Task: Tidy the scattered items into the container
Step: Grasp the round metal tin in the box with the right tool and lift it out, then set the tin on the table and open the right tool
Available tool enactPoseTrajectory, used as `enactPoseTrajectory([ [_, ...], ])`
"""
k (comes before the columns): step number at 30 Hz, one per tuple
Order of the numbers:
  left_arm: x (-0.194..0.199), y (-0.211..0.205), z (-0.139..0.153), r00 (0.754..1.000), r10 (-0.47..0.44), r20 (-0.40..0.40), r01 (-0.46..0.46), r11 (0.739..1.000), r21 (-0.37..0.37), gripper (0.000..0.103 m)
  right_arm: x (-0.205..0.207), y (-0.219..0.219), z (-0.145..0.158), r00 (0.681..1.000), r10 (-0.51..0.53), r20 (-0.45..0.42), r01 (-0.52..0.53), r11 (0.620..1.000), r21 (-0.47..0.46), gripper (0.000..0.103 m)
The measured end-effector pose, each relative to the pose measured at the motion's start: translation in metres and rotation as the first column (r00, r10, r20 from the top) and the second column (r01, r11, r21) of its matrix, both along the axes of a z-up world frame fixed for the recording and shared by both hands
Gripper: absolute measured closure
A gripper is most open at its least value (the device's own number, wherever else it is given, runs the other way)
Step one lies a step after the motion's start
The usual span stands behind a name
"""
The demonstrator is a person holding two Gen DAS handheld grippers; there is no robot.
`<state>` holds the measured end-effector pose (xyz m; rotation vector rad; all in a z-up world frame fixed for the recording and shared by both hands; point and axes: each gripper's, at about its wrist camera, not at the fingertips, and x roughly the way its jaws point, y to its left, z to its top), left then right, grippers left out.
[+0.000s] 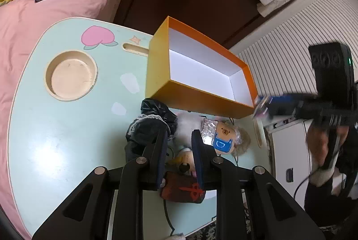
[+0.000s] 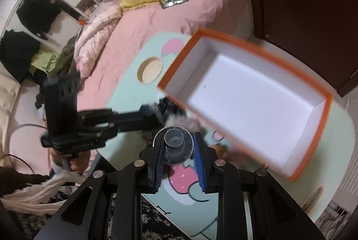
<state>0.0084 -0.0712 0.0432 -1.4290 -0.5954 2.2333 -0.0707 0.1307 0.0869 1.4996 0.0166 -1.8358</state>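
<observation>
A small clear plastic cup-like piece, judged light, rigid and slippery, is clamped at its sides by the right gripper low in the frame; the left gripper is nearly closed, apparently empty.

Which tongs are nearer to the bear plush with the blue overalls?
Left. The left tongs hang right over the pile, just beside the bear plush. The right tongs hold a clear object up by the orange box's corner.

Glare is thrown on the table at lower left; the orange box is motion-blurred; edges are bent, corners darkened.
</observation>
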Motion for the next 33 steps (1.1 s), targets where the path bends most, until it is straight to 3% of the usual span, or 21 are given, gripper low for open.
enactPoseTrajectory([
  [7,0.006,0.010,-0.002,1.000,-0.025,0.002,0.025,1.000,-0.012,0.080,0.021,-0.004,-0.031,0.990,-0.122,-0.071,0.124,0.992,0.022,0.079],
  [12,0.011,0.013,-0.004,1.000,-0.029,0.006,0.029,0.999,-0.036,0.080,0.028,-0.003,-0.030,0.970,-0.167,-0.174,0.174,0.984,0.027,0.078],
  [14,0.014,0.013,-0.004,1.000,-0.023,0.003,0.024,0.999,-0.035,0.079,0.034,-0.002,-0.024,0.962,-0.185,-0.200,0.188,0.982,-0.007,0.066],
  [16,0.017,0.011,-0.003,1.000,-0.012,-0.004,0.011,0.999,-0.033,0.067,0.042,0.002,-0.015,0.946,-0.217,-0.240,0.213,0.976,-0.046,0.050],
  [19,0.024,0.007,0.000,0.999,0.020,-0.029,-0.022,0.999,-0.037,0.049,0.054,0.005,-0.005,0.924,-0.253,-0.286,0.236,0.967,-0.092,0.050],
  [22,0.033,0.006,0.005,0.998,0.017,-0.062,-0.020,0.999,-0.048,0.048,0.069,0.012,0.002,0.898,-0.299,-0.324,0.270,0.954,-0.130,0.050],
  [28,0.056,0.009,0.012,0.992,-0.015,-0.126,-0.005,0.988,-0.154,0.048,0.111,0.021,-0.005,0.838,-0.393,-0.379,0.368,0.919,-0.139,0.042],
  [33,0.079,0.022,0.001,0.988,-0.072,-0.135,0.031,0.959,-0.282,0.047,0.146,0.026,-0.024,0.800,-0.441,-0.406,0.438,0.893,-0.106,0.039],
])
